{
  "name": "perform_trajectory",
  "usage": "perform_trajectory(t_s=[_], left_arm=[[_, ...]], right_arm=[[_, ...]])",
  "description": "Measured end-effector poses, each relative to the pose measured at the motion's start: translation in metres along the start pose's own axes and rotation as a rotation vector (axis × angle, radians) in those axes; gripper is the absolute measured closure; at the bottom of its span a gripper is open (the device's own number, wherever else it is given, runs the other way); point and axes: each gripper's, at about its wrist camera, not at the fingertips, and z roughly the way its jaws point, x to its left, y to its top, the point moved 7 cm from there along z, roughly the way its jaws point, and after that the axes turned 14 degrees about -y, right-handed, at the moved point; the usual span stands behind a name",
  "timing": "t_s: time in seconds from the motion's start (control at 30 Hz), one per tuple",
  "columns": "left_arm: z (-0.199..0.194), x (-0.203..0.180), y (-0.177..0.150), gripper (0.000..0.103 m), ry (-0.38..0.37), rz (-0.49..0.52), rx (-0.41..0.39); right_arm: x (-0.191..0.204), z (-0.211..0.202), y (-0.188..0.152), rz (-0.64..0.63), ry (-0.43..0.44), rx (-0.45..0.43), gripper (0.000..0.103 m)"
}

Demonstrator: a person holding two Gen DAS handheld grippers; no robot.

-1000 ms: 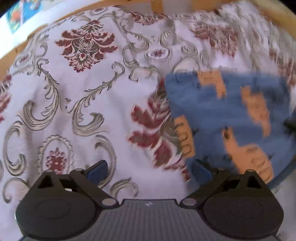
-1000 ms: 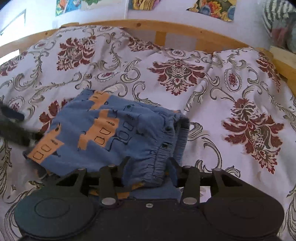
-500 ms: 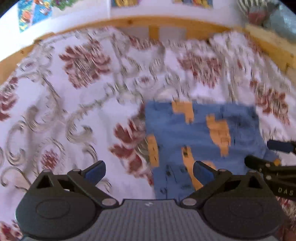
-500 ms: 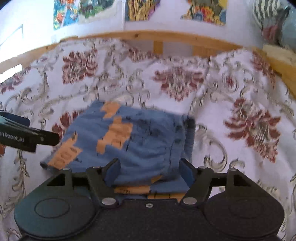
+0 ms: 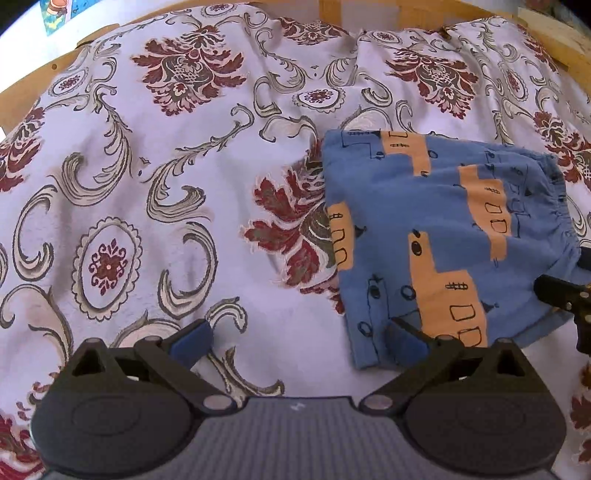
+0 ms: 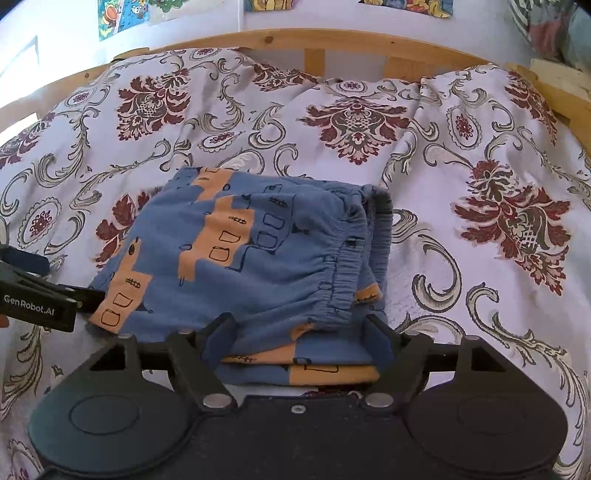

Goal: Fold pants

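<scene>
The pants [image 6: 258,258] lie folded into a compact stack on the bed, on a pale bedspread [image 5: 147,184] patterned with red medallions and grey-green scrolls. Left of the pants the bedspread runs wide and bare to the wooden bed frame [image 6: 332,40]; beyond and to the right of them there is also open cover, rumpled into soft ridges near the frame. The bedspread's edge meets the frame all along the far side, and above the frame coloured pictures [image 6: 122,14] hang on the wall, cut off by the top of the view.

The left gripper [image 5: 295,341] has its jaws spread wide, gripping nothing: one blue pad sits over bare bedspread left of the pants, the other over the pants' near left corner; whether it touches the cloth cannot be told. The right gripper [image 6: 299,341] also has its jaws spread, straddling the near edge of the pants by the elastic waistband, with layers of cloth between them but nothing pinched. In the left wrist view only a dark sliver of the right gripper shows at the pants' right side.

The pants are blue with orange block shapes and thin black line drawings. The gathered waistband lies on the right side, and at least three layers show at the near edge.
</scene>
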Motion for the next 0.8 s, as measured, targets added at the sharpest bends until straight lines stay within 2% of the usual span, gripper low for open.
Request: perform_trajectory(t_s=[0.13,0.2,0.4,0.57,0.7,0.77,0.8], left_arm=[[-0.004,0.002,-0.001,0.000,0.000,-0.007,0.009],[-0.006,0.005,0.000,0.000,-0.006,-0.025,0.009],[-0.012,0.012,0.012,0.000,-0.045,-0.103,-0.030],[-0.012,0.013,0.042,0.000,-0.129,-0.187,-0.181],[0.017,0.011,0.056,0.000,-0.198,-0.165,-0.161],[0.034,0.014,0.058,0.000,-0.233,-0.194,-0.134],[0.040,0.016,0.059,0.000,-0.242,-0.216,-0.129]], right_arm=[[-0.001,-0.006,0.000,-0.007,0.000,-0.003,0.016],[-0.002,-0.011,0.001,0.004,0.000,-0.015,0.004],[-0.024,-0.011,0.010,0.134,0.039,-0.037,0.003],[-0.038,0.006,0.022,0.193,0.096,-0.035,0.001],[-0.048,0.027,0.027,0.270,0.173,0.008,0.001],[-0.051,0.036,0.028,0.286,0.191,0.029,0.002],[-0.053,0.041,0.028,0.294,0.195,0.034,0.006]])
